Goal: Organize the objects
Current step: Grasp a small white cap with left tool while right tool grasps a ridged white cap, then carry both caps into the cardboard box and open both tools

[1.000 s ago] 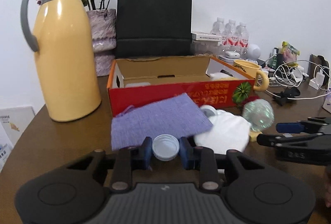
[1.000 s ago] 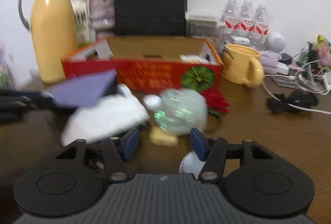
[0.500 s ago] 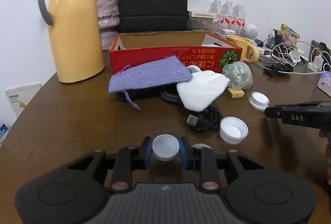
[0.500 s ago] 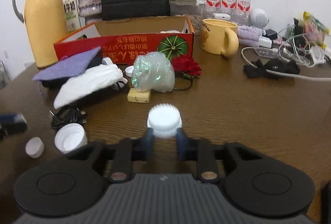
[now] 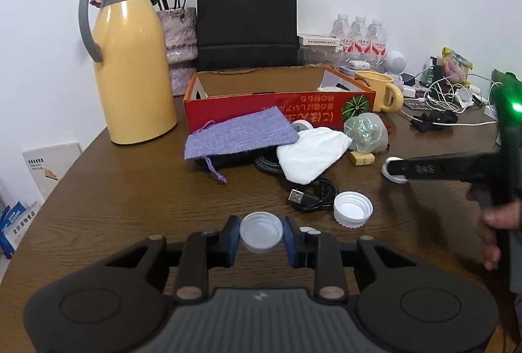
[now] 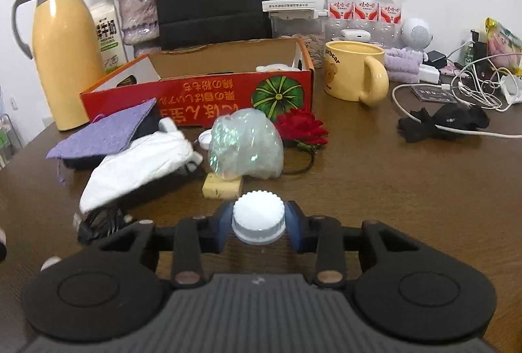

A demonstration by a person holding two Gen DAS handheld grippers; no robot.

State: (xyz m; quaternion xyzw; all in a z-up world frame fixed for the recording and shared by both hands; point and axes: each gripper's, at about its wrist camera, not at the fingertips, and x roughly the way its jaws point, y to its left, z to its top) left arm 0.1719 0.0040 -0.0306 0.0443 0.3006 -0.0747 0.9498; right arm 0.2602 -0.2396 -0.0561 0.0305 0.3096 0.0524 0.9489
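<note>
Both grippers carry white plastic bottle caps; the left gripper [image 5: 261,237] stands only narrowly parted, its blue pads pressing either side of a smooth round cap [image 5: 261,236] turned hollow side up, held above the brown wood-grain table [image 5: 130,206]; the right gripper [image 6: 258,224] has a ribbed cap [image 6: 258,217] with a knurled edge between its pads, closed top uppermost, and its jaws are opening at this moment, though the pads touch the cap's sides in the right wrist view; a person's hand [image 5: 499,219] grips that tool's black handle at the right edge of the left view. A third cap [image 5: 353,209], threaded inside and open side up, lies on the table just beside a coiled black USB cable [image 5: 310,195]; behind it sit a soft white pouch [image 5: 313,155], a woven lilac drawstring bag [image 5: 241,136], a crinkled iridescent plastic bundle [image 6: 244,146] resting on a small pale block [image 6: 222,188], and a red fabric rose [image 6: 305,128]; all these lie in front of an open cardboard box [image 6: 202,95] with a glossy red printed front. To its left stands a tall, smooth yellow jug [image 5: 130,72] with a grey handle; to its right, a yellow ceramic mug [image 6: 355,74].
</note>
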